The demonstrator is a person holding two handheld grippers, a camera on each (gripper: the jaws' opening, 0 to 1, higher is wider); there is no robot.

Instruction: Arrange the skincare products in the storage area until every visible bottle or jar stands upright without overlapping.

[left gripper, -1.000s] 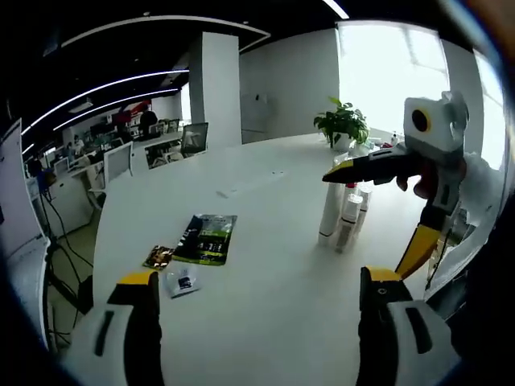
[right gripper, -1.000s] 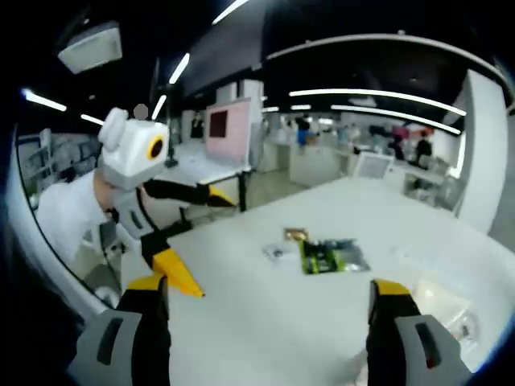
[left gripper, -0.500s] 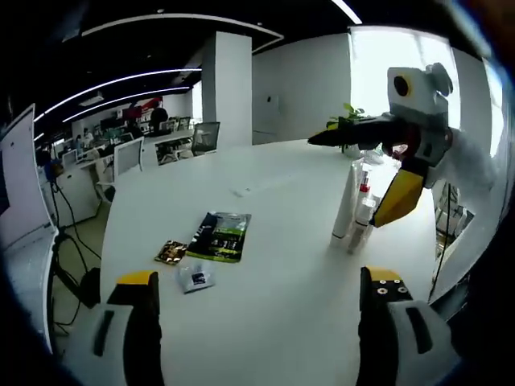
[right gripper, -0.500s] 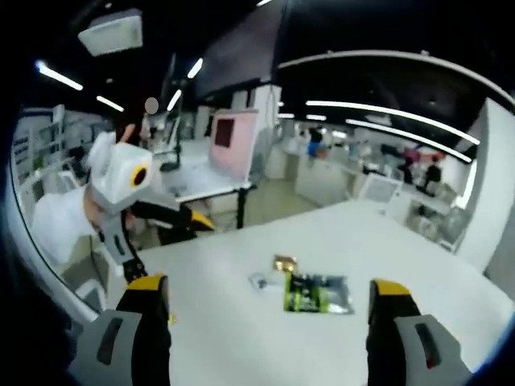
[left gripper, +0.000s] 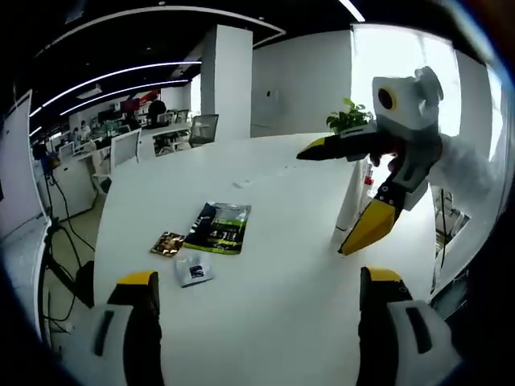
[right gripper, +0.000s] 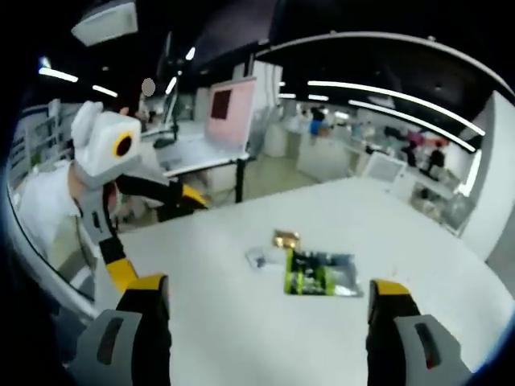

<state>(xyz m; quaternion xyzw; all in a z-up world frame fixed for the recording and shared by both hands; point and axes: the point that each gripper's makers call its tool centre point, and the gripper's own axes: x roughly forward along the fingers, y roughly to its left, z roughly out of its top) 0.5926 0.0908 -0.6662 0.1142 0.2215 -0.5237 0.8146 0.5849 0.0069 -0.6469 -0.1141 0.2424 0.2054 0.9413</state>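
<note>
my left gripper [left gripper: 256,301] has its jaws spread wide and holds nothing; between and beyond them lies bare white desk [left gripper: 282,322]. my right gripper [right gripper: 265,310] is the same, jaws wide apart and empty over open desk. in the left gripper view the right gripper crosses in from the right, jaws open, one yellow tip pointing down toward the desk and the other reaching out level, well ahead of my left jaws.

the skincare bottles [left gripper: 352,205] stand ahead and to the right of my left jaws, mostly hidden behind the right gripper. i see a pale upright tube there and little more, so i cannot tell how many there are or whether any lean or overlap. ahead and left of the left jaws lie a green packet [left gripper: 220,228], a small gold sachet [left gripper: 168,243] and a small clear sachet [left gripper: 193,269], flat and close together. a potted plant [left gripper: 348,121] sits at the far side of the desk.

the risk, as i judge it: the right gripper's lower tip hangs close by the bottles, and a careless sweep could knock a tall narrow one over or toward the desk edge nearby. closing on them while they are hidden could also pinch two at once.
</note>
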